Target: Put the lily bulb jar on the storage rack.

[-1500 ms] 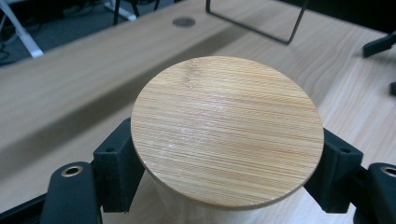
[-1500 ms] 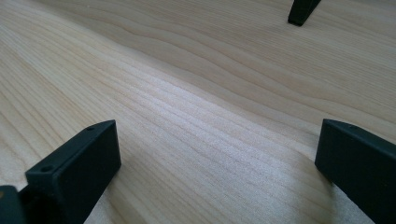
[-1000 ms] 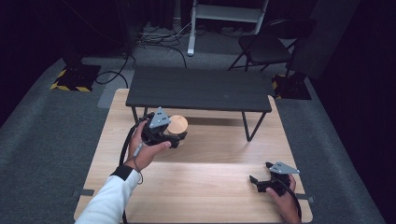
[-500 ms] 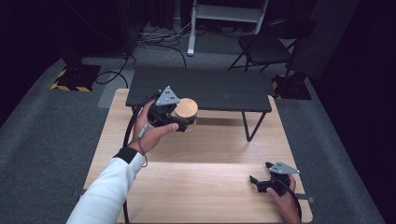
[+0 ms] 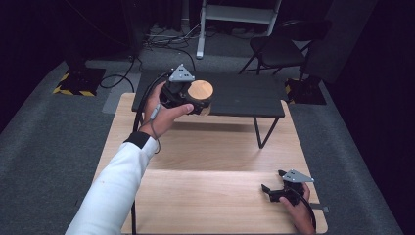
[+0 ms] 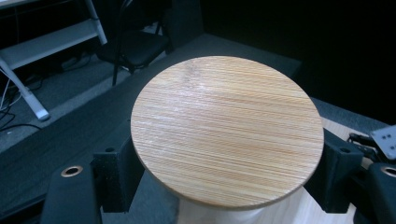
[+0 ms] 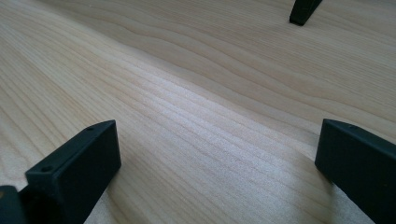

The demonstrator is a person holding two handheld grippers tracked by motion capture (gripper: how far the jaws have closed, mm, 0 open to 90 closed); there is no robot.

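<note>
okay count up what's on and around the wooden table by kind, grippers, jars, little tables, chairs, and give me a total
Grippers: 2, the left gripper shut on the jar, the right gripper open on the wooden table.
Jars with a round wooden lid: 1, the jar.
Low black tables: 1, the black table.
Chairs: 1, the black chair behind.
Total: 5.
</note>
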